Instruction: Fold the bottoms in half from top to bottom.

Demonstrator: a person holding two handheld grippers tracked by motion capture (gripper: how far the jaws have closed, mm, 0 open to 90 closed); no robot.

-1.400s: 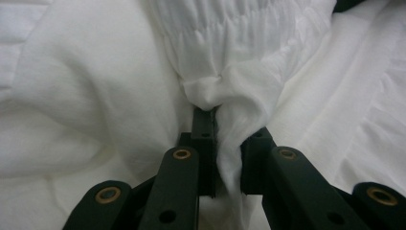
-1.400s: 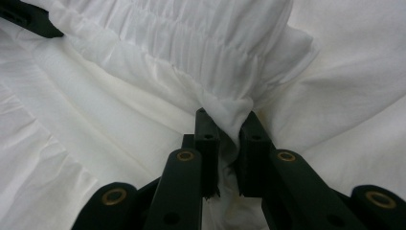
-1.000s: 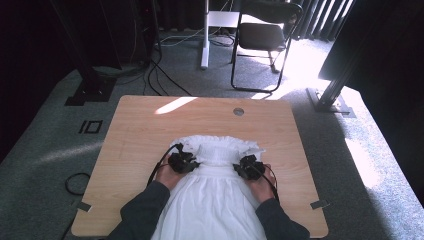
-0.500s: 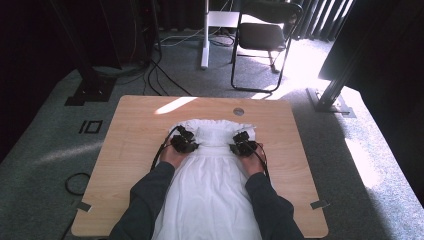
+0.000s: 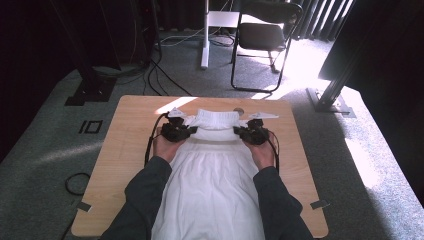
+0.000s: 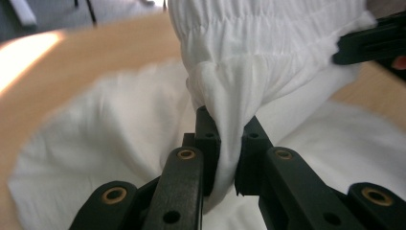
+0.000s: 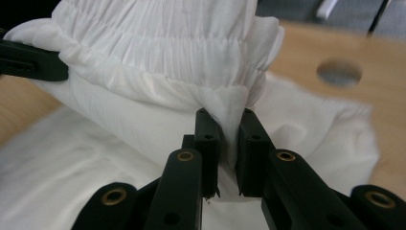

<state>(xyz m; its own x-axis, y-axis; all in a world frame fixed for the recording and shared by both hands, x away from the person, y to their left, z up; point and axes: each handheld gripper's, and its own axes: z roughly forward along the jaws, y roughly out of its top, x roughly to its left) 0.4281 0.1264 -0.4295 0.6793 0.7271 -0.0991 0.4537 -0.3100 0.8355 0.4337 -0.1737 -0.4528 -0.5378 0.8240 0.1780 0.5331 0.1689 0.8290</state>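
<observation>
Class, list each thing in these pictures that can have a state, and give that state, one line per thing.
Left gripper: shut on the garment's left side.
Right gripper: shut on the garment's right side.
Garment: white, gathered band lifted between the grippers, the rest spread flat on the table.
Table: bears the garment.
Chair: folding, unfolded, unoccupied.

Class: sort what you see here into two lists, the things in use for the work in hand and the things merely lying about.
In use:
- white garment
- left hand-held gripper, pinching its fabric
- right hand-held gripper, pinching its fabric
- wooden table

Lying about:
- folding chair
- floor cables
- white stand
</observation>
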